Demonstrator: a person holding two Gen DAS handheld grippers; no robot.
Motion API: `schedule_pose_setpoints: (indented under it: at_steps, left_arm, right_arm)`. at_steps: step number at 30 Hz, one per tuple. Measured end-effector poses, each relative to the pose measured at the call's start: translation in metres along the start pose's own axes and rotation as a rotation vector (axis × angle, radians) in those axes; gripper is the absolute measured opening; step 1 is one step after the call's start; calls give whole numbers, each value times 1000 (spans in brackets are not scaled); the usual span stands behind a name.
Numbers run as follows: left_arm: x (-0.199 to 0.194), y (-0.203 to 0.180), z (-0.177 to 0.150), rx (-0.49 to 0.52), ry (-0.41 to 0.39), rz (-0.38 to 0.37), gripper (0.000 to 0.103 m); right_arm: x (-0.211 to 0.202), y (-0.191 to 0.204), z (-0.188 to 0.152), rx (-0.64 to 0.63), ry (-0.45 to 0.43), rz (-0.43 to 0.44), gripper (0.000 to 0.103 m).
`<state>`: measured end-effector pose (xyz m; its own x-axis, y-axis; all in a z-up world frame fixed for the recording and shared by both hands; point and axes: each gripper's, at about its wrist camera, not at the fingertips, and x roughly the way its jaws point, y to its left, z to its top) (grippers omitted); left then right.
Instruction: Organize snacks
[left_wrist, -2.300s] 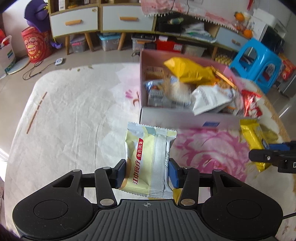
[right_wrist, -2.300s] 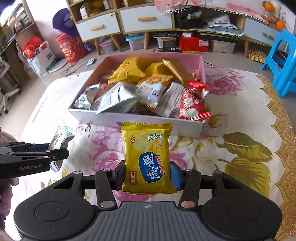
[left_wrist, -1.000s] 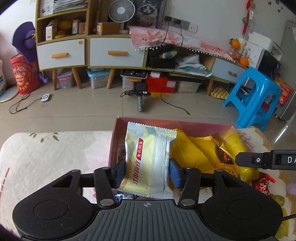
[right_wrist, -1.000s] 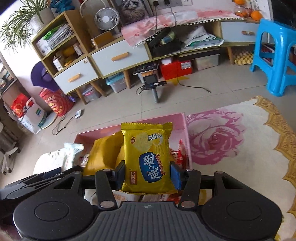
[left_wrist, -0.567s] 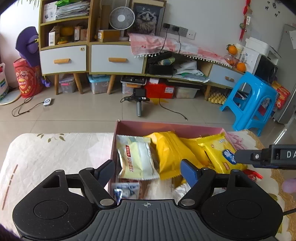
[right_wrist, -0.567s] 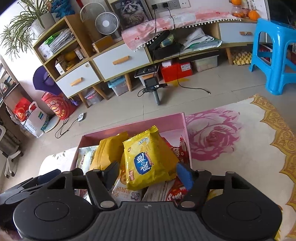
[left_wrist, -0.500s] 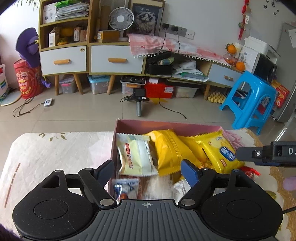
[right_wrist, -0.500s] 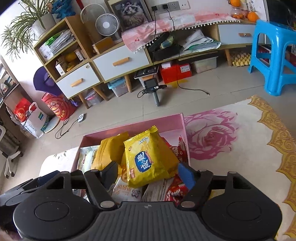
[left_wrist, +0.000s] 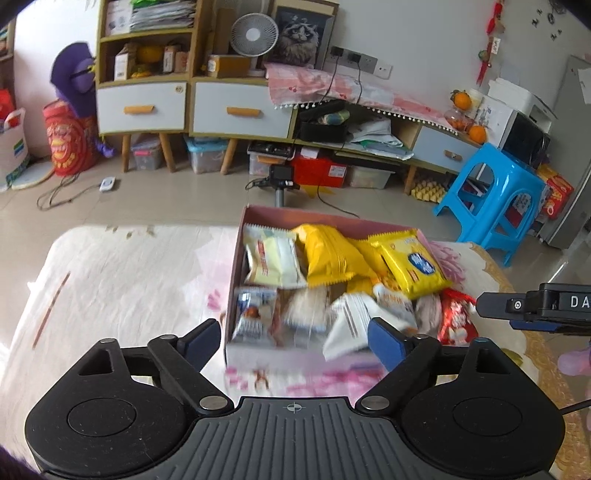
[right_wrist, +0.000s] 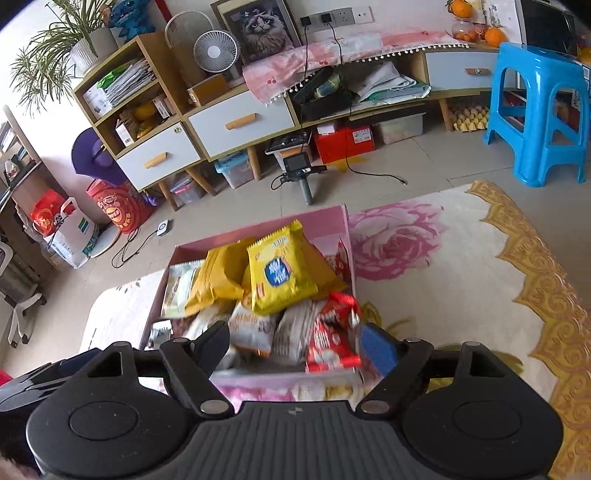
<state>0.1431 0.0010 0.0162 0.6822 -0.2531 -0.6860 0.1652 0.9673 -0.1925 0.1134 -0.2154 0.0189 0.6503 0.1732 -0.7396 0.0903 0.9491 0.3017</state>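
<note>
A pink box (left_wrist: 295, 215) (right_wrist: 332, 221) on the flowered tablecloth holds several snack packets. The pale yellow packet (left_wrist: 273, 256) (right_wrist: 177, 288) lies at its far left. The yellow packet with a blue oval (left_wrist: 413, 262) (right_wrist: 280, 271) lies on top at the far right. My left gripper (left_wrist: 293, 338) is open and empty, above the box's near wall. My right gripper (right_wrist: 293, 343) is open and empty, above the near end of the box. The right gripper also shows at the right edge of the left wrist view (left_wrist: 535, 308).
A red packet (right_wrist: 334, 332) and white packets (left_wrist: 351, 317) fill the near half of the box. The tablecloth (left_wrist: 122, 280) (right_wrist: 461, 280) spreads left and right of the box. Beyond the table stand a blue stool (left_wrist: 495, 199), a low cabinet (left_wrist: 236, 110) and a tripod camera (right_wrist: 299, 166).
Both grippers opened and let their packets fall into the box: the pale yellow one at the left, the yellow one at the right. Since then both have drawn back and up.
</note>
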Motion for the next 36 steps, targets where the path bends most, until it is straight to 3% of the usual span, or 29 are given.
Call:
schedule_pose_setpoints:
  at_steps: [10, 18, 20, 26, 36]
  left_arm:
    - [-45, 2, -37, -19, 50, 36, 92]
    - [-73, 4, -64, -16, 68, 132, 94]
    - [-79, 5, -68, -30, 68, 146, 100]
    - [-99, -4, -81, 6, 36, 203, 103]
    - [-112, -15, -91, 2, 31, 256, 103]
  right_arm:
    - [-30, 21, -37, -106, 37, -19, 77]
    - [-54, 35, -69, -158, -17, -44, 84]
    - [-58, 37, -76, -145, -26, -78, 86]
    - [-66, 52, -102, -259, -73, -177, 90]
    - [-75, 61, -117, -248, -104, -186, 95]
